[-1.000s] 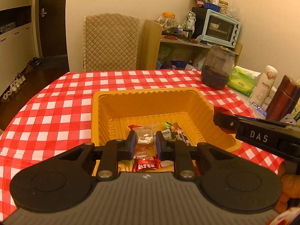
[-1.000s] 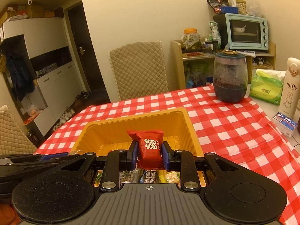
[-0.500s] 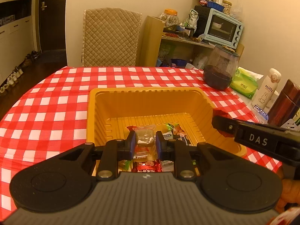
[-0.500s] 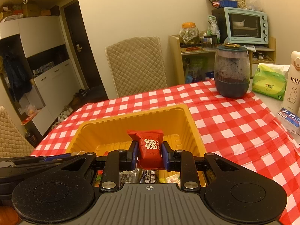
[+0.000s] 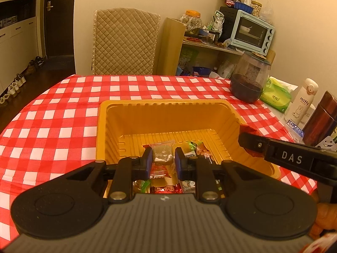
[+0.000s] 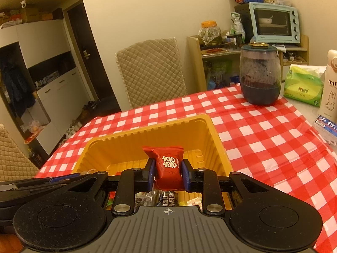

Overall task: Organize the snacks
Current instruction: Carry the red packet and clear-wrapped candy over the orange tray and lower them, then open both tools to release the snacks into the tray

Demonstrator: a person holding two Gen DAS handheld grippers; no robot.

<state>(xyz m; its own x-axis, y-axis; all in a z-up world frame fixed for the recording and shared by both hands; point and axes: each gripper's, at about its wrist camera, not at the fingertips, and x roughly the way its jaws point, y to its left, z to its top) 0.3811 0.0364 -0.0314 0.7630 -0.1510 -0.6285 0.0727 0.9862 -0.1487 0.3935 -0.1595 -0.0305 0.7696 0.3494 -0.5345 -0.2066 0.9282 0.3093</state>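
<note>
Left wrist view looks down along the left tool (image 5: pixel 161 160), whose jaws are closed on a clear-wrapped snack (image 5: pixel 161 155) with a pale block inside and red printed ends. The packet hangs between the blue pads above the near part of the yellow tray (image 5: pixel 168 113). Further wrapped snacks lie on the tray floor below, among them a green and white one (image 5: pixel 190 152) just right of the tool and a red one near the tool's base. The tray stands on the tabletop, which is covered by a red and white checked cloth (image 5: pixel 63 113). At the right edge of this view the right tool's arm, lettered DAS, reaches in over the tray's right rim.

Right wrist view shows the right tool (image 6: pixel 167 174) closed on a red snack packet (image 6: pixel 168 166) with white characters, held upright between the pads, over the near end of the same tray (image 6: pixel 212 135). Beneath it more wrappers show in the tray. The left tool's black body enters at the lower left.

Past the tray, a dark jar (image 6: pixel 260 73) with a lid stands on the cloth. A green tissue pack (image 6: pixel 303 84) and a white bottle (image 6: pixel 330 88) sit to its right. A quilted chair (image 6: pixel 150 71) stands behind the tabletop, and a pale blue oven (image 6: pixel 273 23) sits on a shelf.
</note>
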